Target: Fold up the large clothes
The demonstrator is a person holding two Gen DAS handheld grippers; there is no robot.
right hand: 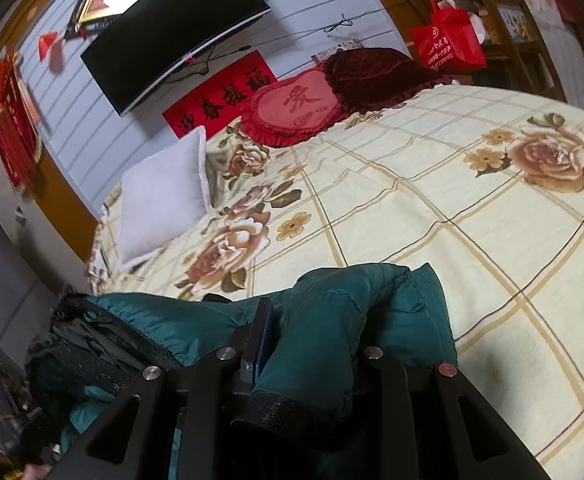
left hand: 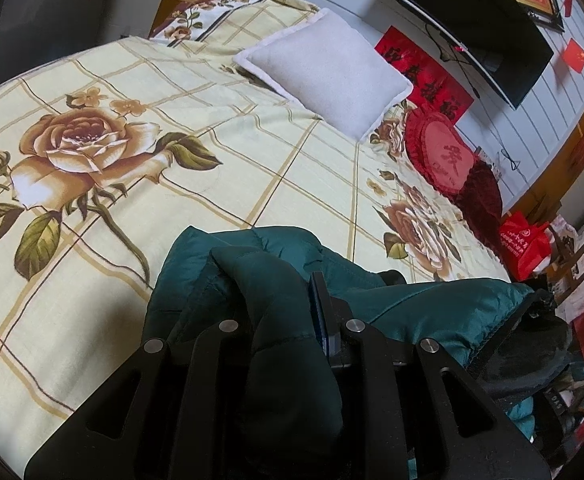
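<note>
Spread with a cream, rose-printed checked sheet, the bed (left hand: 252, 152) carries a dark teal quilted puffer jacket (left hand: 411, 300) at its near edge, bunched fabric pinched in both the left tool (left hand: 288, 312) and right tool (right hand: 311, 340).

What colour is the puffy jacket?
Dark teal green jacket, with a black cuff; it shows best in the right wrist view.

The dark teal quilted jacket (left hand: 411, 304) hung bunched at the near edge of the bed, its black lining partly visible.
</note>
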